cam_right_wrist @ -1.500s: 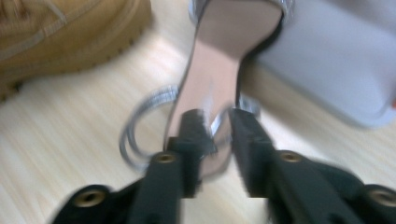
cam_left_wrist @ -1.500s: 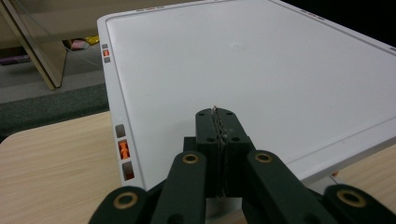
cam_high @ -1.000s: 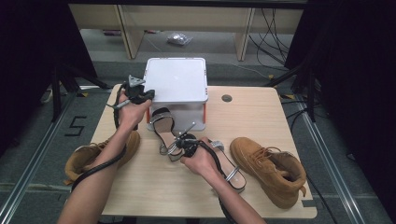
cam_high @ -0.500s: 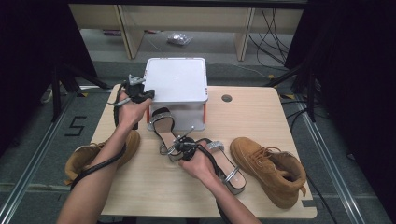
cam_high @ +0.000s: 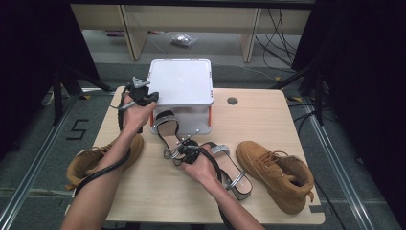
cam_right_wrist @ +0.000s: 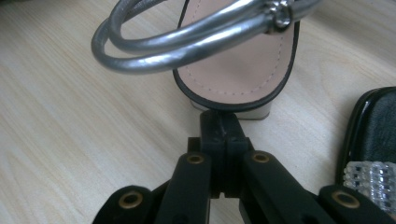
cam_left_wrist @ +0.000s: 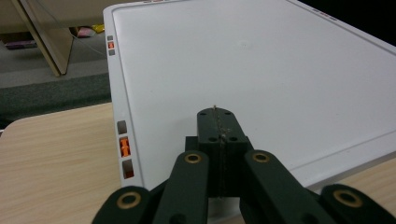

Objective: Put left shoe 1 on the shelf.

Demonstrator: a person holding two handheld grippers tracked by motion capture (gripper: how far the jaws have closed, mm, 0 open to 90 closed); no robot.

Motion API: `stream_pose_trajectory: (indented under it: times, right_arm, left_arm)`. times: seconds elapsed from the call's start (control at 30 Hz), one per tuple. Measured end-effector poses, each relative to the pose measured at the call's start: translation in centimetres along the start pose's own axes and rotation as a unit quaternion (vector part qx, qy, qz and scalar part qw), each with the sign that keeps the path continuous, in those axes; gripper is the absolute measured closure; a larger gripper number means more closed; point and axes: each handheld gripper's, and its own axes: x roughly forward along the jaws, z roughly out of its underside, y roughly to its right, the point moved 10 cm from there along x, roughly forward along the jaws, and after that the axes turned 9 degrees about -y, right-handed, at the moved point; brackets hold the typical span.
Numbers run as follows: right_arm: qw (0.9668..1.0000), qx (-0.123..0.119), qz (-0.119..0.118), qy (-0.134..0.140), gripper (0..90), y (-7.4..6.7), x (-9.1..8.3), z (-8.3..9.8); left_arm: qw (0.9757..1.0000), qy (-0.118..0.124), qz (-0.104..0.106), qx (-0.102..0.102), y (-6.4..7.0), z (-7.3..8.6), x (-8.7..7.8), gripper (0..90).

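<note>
The black sandal with silver ankle straps [cam_high: 168,125] lies on the light wooden table [cam_high: 268,120], just in front of the white flat-topped plastic box [cam_high: 182,82]. Its heel end points toward the person. In the right gripper view, the silver straps [cam_right_wrist: 187,39] loop above the pale pink insole [cam_right_wrist: 238,60].

The right gripper [cam_high: 184,149] sits right at the heel end of this sandal. Its two black jaws are pressed together with nothing between them, and their tip is at the edge of the heel.

A second sandal, black with a sparkly band [cam_high: 225,165], lies just beside it, under the right hand [cam_high: 201,167].

The left gripper [cam_high: 143,96] hovers over the near left corner of the white box. Its jaws are closed tight too, and they hold nothing.

A tan suede boot [cam_high: 280,172] lies on the right side of the table. Another tan boot [cam_high: 93,160] rests at the left edge, under the left forearm.
</note>
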Motion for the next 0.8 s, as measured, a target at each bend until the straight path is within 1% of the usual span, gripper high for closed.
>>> stream_pose_trajectory:
  times: [0.1,0.13,0.17,0.2,0.23,0.37,0.5,0.57,0.6,0.63,0.67,0.7,0.73,0.77,0.8]
  right_arm:
    - [1.0,-0.001,-0.004,0.002,90.0,-0.1,0.0,0.0]
    - [0.9999,0.004,-0.011,0.004,90.0,-0.4,0.1,-0.1]
    - [0.9999,0.004,-0.011,0.004,90.0,-0.4,0.1,-0.1]
    - [1.0,-0.003,-0.005,0.006,90.0,-0.3,0.1,-0.2]
    - [0.9998,0.005,-0.018,0.009,90.0,-0.6,0.2,-0.3]
    - [0.9996,0.014,-0.023,0.013,90.0,-0.8,0.2,-0.5]
    - [0.9994,0.012,-0.013,0.031,90.0,-0.7,0.2,-1.7]
    - [0.9992,0.015,-0.011,0.034,90.0,-0.7,0.1,-1.9]
    - [0.9989,0.014,-0.01,0.044,90.0,-0.6,-0.1,-2.6]
    - [0.9989,0.014,-0.01,0.044,90.0,-0.6,-0.1,-2.6]
    - [0.9984,0.008,-0.007,0.055,90.0,-0.6,-0.5,-3.5]
    - [0.9984,0.008,-0.007,0.055,90.0,-0.6,-0.5,-3.5]
    - [0.9985,0.004,-0.004,0.054,90.0,-0.7,-0.6,-3.8]
    - [0.9986,0.006,0.0,0.053,90.0,-0.7,-0.5,-4.1]
    - [0.9985,-0.004,0.005,0.055,90.0,-0.6,-0.5,-4.5]
  left_arm:
    - [1.0,0.001,0.002,-0.003,0.0,0.0,0.0,89.7]
    - [1.0,0.001,0.003,-0.002,0.0,0.0,0.0,89.7]
    - [1.0,0.001,0.003,-0.002,0.0,0.0,0.0,89.7]
    - [1.0,0.0,0.004,-0.002,0.0,0.0,0.0,89.7]
    - [1.0,-0.001,0.008,-0.003,0.0,0.0,0.0,89.7]
    - [0.9999,-0.004,0.015,-0.007,0.0,0.1,-0.1,89.7]
    - [0.9998,-0.002,0.016,-0.008,0.0,0.1,-0.1,89.7]
    - [0.9998,-0.002,0.016,-0.008,0.1,0.1,-0.1,89.8]
    - [0.9998,-0.002,0.016,-0.007,0.1,0.0,-0.1,89.7]
    - [0.9998,-0.003,0.016,-0.007,0.1,0.0,-0.1,89.7]
    - [0.9999,-0.003,0.016,-0.006,0.1,0.0,0.0,89.7]
    - [0.9999,-0.003,0.016,-0.006,0.1,0.0,0.0,89.7]
    - [0.9999,-0.003,0.016,-0.005,0.1,0.0,-0.1,89.7]
    - [0.9998,-0.004,0.016,-0.005,0.1,0.0,-0.1,89.8]
    - [0.9998,-0.004,0.017,-0.005,0.1,0.0,-0.1,89.7]
